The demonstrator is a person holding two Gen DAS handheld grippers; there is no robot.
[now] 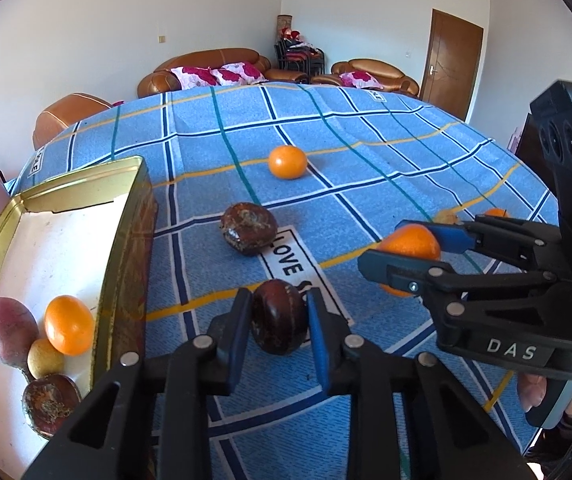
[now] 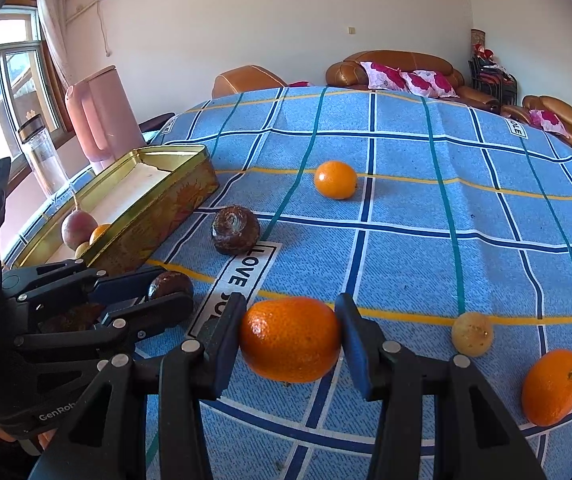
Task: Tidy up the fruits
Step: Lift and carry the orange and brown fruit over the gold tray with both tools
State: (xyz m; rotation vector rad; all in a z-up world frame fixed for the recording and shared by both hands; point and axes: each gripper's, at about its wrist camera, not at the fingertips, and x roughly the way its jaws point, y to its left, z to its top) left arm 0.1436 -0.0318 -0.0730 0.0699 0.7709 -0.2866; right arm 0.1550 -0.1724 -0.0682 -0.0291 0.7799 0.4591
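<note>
My left gripper (image 1: 278, 300) is shut on a dark brown round fruit (image 1: 280, 320) that rests on the blue checked cloth (image 1: 365, 152); it also shows in the right wrist view as the left gripper (image 2: 174, 286). My right gripper (image 2: 290, 304) is shut on an orange (image 2: 290, 339), low over the cloth. A gold tin (image 1: 126, 240) at the left holds a reddish fruit (image 1: 8, 330), an orange (image 1: 69, 325), a small yellow fruit (image 1: 44, 358) and a brown fruit (image 1: 50, 404). Loose on the cloth lie another brown fruit (image 2: 234, 236) and a far orange (image 2: 335, 180).
A small yellow fruit (image 2: 472, 334) and an orange (image 2: 551, 388) lie to the right of my right gripper. A pink kettle (image 2: 104, 116) and a glass bottle (image 2: 44, 156) stand behind the tin. Brown sofas (image 2: 401, 68) line the wall beyond the table's far edge.
</note>
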